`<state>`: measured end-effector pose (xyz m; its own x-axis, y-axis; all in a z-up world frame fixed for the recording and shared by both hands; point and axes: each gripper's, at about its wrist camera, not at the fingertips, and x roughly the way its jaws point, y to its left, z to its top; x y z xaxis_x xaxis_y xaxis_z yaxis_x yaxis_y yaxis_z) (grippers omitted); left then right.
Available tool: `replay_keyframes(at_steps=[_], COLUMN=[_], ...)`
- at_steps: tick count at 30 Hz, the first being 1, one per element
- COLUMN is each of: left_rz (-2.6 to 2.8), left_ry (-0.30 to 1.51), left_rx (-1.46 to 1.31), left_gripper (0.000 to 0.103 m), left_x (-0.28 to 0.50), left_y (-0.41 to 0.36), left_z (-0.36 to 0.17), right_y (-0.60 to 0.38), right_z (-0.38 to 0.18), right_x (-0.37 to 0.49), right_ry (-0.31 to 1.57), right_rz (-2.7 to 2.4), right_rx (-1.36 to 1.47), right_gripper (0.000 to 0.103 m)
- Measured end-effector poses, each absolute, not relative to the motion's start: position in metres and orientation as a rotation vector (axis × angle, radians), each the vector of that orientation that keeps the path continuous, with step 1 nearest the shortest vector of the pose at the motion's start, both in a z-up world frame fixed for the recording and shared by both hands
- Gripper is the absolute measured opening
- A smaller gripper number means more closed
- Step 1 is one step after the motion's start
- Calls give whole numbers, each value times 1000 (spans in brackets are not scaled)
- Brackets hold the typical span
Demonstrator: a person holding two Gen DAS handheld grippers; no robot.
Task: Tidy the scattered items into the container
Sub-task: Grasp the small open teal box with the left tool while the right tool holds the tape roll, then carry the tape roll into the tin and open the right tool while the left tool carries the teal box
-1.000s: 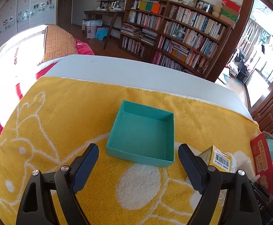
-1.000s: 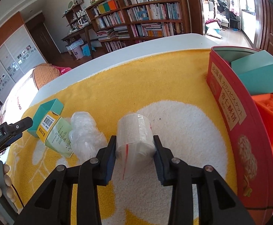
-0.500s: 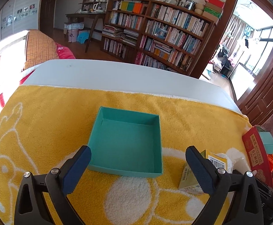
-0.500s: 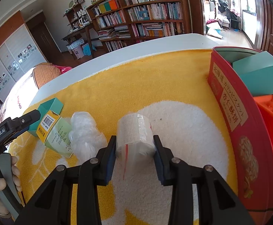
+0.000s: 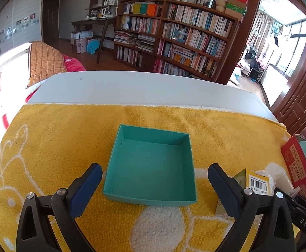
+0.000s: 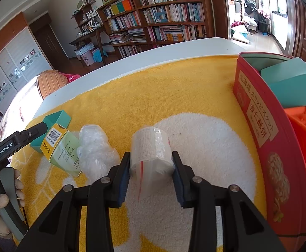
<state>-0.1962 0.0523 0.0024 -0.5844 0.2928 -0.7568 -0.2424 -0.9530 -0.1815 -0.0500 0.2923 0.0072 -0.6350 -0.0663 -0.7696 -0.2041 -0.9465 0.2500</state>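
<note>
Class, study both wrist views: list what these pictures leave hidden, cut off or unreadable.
1. Red tin, right wrist view: the frame edge cuts off its right side, so its full contents stay unseen.
2. Bagged roll: whether it has left the towel is hidden by the right gripper.
3. Yellow-green box, left wrist view: partly behind a finger of the left gripper; print too small.

Bagged white gauze roll (image 6: 151,151) upright on towel; shallow teal box (image 5: 151,166) empty.
</note>
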Motion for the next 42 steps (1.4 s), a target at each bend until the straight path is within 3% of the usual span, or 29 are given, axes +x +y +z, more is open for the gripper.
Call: replay_keyframes(at_steps=[19,21,26,42], left_rz=[2533,2553,2583,2641], left_ry=[-64,-76,-86,-184], left_rx=[-1355,-1351,-1350,-1194], left_gripper=[102,90,90,90], left_x=[-208,-207,-200,-133], left_y=[57,54,46,28], left_z=[-21,-20,-19,38], right_y=[291,291,291,289], right_z=[8,8,8,35], right_x=[-51,-50,-49,-37], right_ry=[471,465,476,497], right_rz=[2728,2727,2731,2804], right_rx=[-1306,-1306,-1298,-1168], right_gripper=[41,41,40,40])
